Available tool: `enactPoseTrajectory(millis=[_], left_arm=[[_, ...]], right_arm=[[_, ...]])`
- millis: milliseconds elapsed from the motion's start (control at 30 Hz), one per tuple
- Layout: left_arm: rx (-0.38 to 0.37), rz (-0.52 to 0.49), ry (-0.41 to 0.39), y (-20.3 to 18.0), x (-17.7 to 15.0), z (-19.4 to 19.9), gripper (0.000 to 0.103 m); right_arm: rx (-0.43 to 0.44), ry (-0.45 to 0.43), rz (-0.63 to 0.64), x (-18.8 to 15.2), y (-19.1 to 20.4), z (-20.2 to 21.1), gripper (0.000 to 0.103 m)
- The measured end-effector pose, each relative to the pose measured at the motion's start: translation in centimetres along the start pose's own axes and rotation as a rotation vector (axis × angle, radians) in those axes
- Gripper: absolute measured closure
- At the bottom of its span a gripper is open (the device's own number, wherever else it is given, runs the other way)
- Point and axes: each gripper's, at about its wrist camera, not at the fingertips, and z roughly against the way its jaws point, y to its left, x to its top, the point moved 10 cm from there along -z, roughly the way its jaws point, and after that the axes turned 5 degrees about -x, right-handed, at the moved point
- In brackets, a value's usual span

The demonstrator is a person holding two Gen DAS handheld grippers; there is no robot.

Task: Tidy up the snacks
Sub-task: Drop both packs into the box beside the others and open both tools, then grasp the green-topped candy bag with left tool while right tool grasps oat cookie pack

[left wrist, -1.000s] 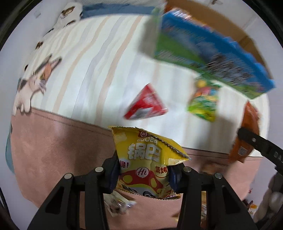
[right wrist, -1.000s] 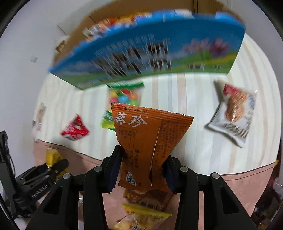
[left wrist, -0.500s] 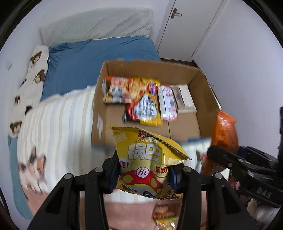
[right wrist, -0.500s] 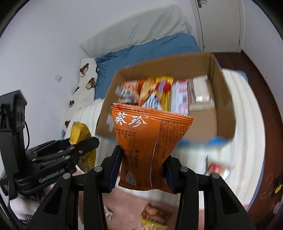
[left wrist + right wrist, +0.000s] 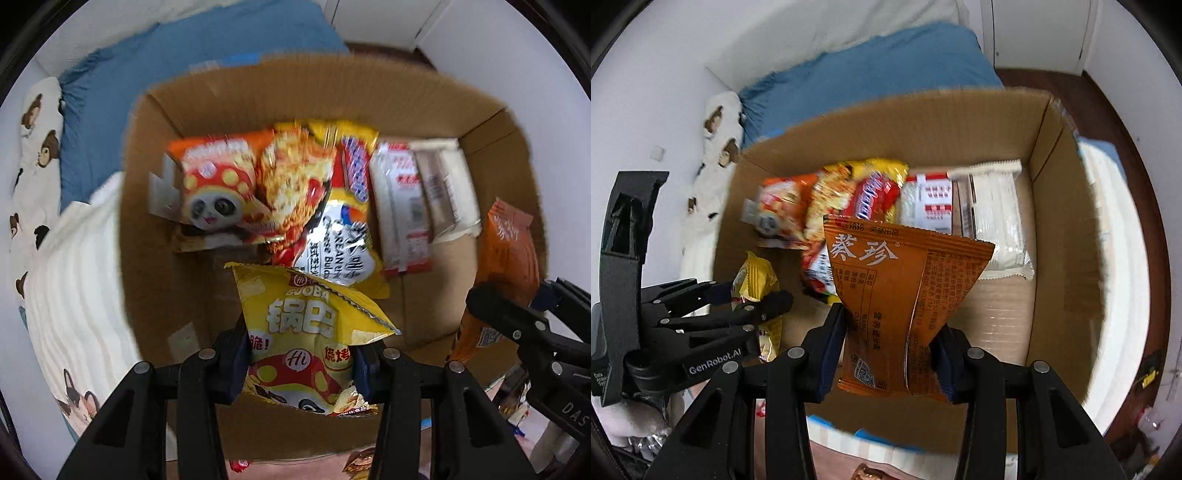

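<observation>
My left gripper [image 5: 300,367] is shut on a yellow snack bag [image 5: 306,328] and hangs over the open cardboard box [image 5: 332,92]. My right gripper [image 5: 892,349] is shut on an orange snack packet [image 5: 897,291], also above the box [image 5: 1056,236]. In the left wrist view the orange packet [image 5: 506,266] and the right gripper's fingers [image 5: 517,321] show at the right edge. The right wrist view shows the left gripper [image 5: 768,299] with the yellow bag [image 5: 757,284] at the left. Several snack packs lie along the box's far side: a panda bag [image 5: 218,192], noodle packs [image 5: 299,184], white wafer packs [image 5: 417,195].
The box rests on a bed with a striped cream blanket [image 5: 77,288] and a blue sheet [image 5: 207,48]. A bear-print pillow [image 5: 33,147] lies at the left. Bare cardboard floor [image 5: 1001,317] shows in the box's near half. Loose snacks [image 5: 358,463] lie below the box's near wall.
Both grippers have travelled from above the striped blanket to above the open box, each still clamped on its bag. The box now fills both views and appears closer.
</observation>
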Motion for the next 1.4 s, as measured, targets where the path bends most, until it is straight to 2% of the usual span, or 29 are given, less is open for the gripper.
enactPoseTrajectory(millis=[100,400,467,500,533,567,633,833,1000,1400], left_arm=[[0.003,0.002,0.04,0.3,-0.2,-2.0,0.06],[-0.01,0.009,0.093,0.5,-1.5,-5.4,0.058],[-0.016,0.018,0.106,0.5,-2.1,-6.1,0.058],[-0.02,0.041,0.122,0.7,-2.5,-6.4,0.057],[-0.034,0.075,0.134,0.9,-2.8,-6.7,0.051],[-0.056,0.092,0.13,0.7,-2.9,-6.8,0.045],[-0.049,0.097,0.097,0.9,-2.8,-6.5,0.015],[-0.046,0.096,0.06,0.4,-3.0,-5.0,0.013],[-0.044,0.105,0.014,-0.7,-3.6,-3.3,0.013],[0.018,0.093,-0.26,-3.0,-7.8,4.0,0.013]], right_arm=[[-0.013,0.036,-0.005,-0.1,-0.7,-2.1,0.057],[-0.027,0.124,-0.011,-2.0,-1.5,-5.4,0.056],[-0.043,0.156,-0.003,-2.5,-1.6,-6.0,0.048],[-0.066,0.172,0.004,-2.7,-1.8,-6.3,0.03],[-0.079,0.177,0.004,-2.8,-2.0,-6.5,0.01],[-0.091,0.179,0.001,-2.8,-2.2,-6.5,0.006],[-0.099,0.183,-0.002,-2.9,-2.4,-6.4,0.006],[-0.108,0.172,-0.01,-3.3,-2.6,-5.6,0.006],[-0.132,0.13,0.006,-3.5,-2.8,-4.2,0.006],[-0.197,-0.104,0.023,-4.8,-2.2,2.7,0.006]])
